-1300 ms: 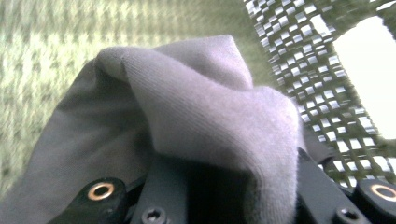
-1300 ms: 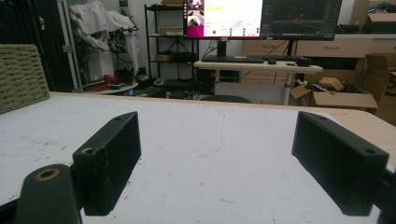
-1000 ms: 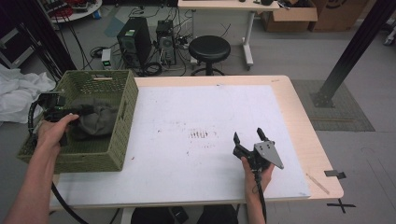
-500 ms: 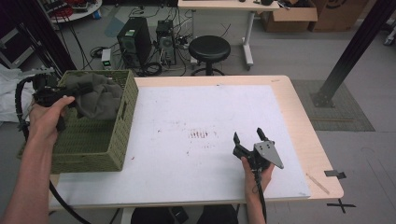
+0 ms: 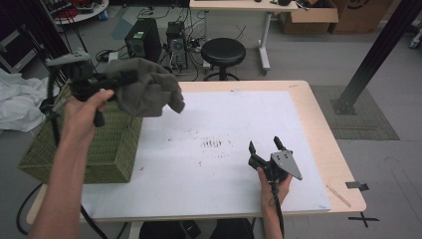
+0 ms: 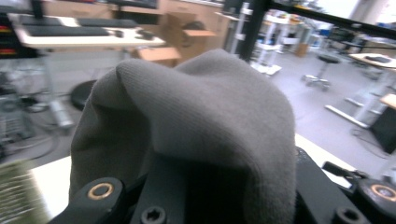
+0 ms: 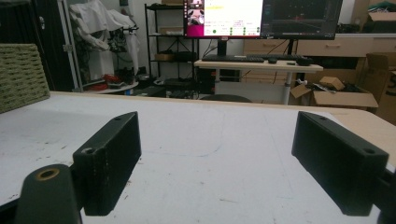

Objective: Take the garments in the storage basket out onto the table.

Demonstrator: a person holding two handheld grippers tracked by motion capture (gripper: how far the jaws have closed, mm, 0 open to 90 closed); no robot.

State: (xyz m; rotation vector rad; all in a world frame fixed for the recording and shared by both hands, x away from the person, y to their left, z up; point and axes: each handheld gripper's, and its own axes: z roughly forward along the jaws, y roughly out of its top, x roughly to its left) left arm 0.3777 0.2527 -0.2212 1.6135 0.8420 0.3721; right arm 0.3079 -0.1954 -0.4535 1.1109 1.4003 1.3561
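Note:
A bunched grey-brown cloth (image 5: 149, 92) hangs in the air over the table's left side, above the near corner of a green woven basket (image 5: 107, 149). My left gripper (image 5: 127, 79) is shut on it, held high in the person's left hand. In the left gripper view the cloth (image 6: 196, 126) bulges up over both jaws and hides their tips. My right gripper (image 5: 263, 147) rests low on the white table sheet (image 5: 224, 124) at the front right, jaws wide apart with nothing between them. In the right gripper view the right gripper (image 7: 217, 161) faces bare sheet.
The basket (image 7: 21, 74) stands at the table's left edge. Faint dark marks (image 5: 214, 144) lie mid-sheet. Beyond the far edge are a black stool (image 5: 223, 50), computer towers (image 5: 144, 42) and cables. A black post (image 5: 373, 55) rises at the right. White fabric (image 5: 17, 102) lies on the floor at the left.
My left gripper has lifted the cloth up out of the basket and carried it right, toward the table. The right gripper has stayed put.

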